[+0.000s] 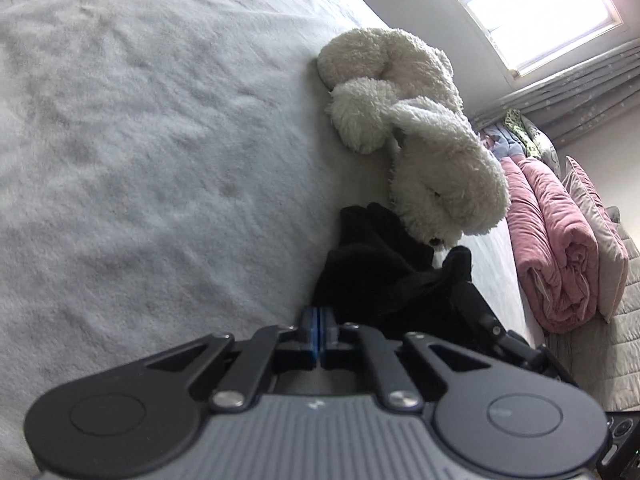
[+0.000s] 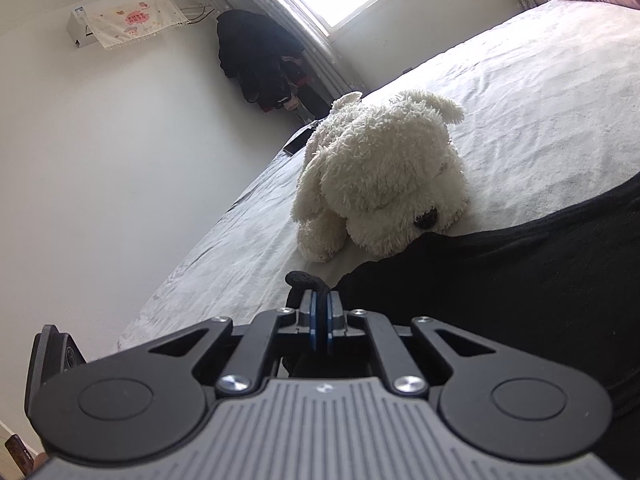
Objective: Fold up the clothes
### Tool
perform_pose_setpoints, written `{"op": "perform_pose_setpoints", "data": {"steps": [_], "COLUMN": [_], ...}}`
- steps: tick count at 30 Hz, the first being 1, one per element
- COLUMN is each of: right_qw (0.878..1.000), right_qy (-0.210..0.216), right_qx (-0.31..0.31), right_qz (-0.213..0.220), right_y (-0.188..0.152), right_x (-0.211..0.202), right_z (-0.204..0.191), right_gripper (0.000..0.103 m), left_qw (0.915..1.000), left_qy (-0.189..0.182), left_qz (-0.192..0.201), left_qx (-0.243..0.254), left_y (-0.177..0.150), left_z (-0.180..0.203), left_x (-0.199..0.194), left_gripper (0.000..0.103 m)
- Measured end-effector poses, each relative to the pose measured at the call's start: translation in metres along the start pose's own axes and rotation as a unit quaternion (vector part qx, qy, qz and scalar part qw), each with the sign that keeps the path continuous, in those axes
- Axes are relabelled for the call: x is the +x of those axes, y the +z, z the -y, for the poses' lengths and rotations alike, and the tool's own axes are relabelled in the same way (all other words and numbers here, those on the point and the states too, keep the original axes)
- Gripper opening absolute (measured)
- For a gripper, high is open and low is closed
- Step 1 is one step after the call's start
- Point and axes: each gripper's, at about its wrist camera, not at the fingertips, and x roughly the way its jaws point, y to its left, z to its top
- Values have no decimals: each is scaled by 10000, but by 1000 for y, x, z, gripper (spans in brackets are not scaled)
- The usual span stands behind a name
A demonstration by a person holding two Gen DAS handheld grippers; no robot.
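A black garment [image 1: 380, 272] lies bunched on the white bed cover [image 1: 140, 140], against a plush dog's muzzle. My left gripper [image 1: 319, 320] is shut, its blue pads together right at the garment's near edge; whether any cloth is caught between them is hidden. In the right wrist view the garment [image 2: 520, 280] spreads wide over the lower right. My right gripper [image 2: 320, 312] is shut on a fold of it, and a black tuft sticks up past the pads. The other gripper's black linkage [image 1: 504, 336] shows at the garment's right side.
A white plush dog [image 2: 380, 176] lies on the bed [image 2: 540, 100] just beyond the garment. A rolled pink quilt [image 1: 560, 248] and pillows sit at one end under the window. A dark phone [image 2: 298, 142] lies near the bed's edge. Dark clothes [image 2: 256, 60] hang by the wall.
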Motion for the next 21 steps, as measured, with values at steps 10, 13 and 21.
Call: {"op": "perform_pose_setpoints", "data": {"steps": [10, 13, 21], "right_qw": [9987, 9972, 9847], "right_qy": [349, 486, 854], "right_qx": [-44, -168, -318], "right_qz": [-365, -544, -1484], "right_y": [-15, -25, -59], "right_x": [14, 21, 50], "right_z": [-19, -34, -55], "right_gripper": [5, 5, 17], "left_qw": [9931, 9898, 9786], "left_qy": [828, 983, 1263], "left_qz": [735, 828, 1082], "left_qx": [396, 607, 1208], "left_y": [47, 61, 91], "left_z": [-4, -3, -1], "left_x": [-24, -25, -9], "left_gripper": [1, 0, 1]}}
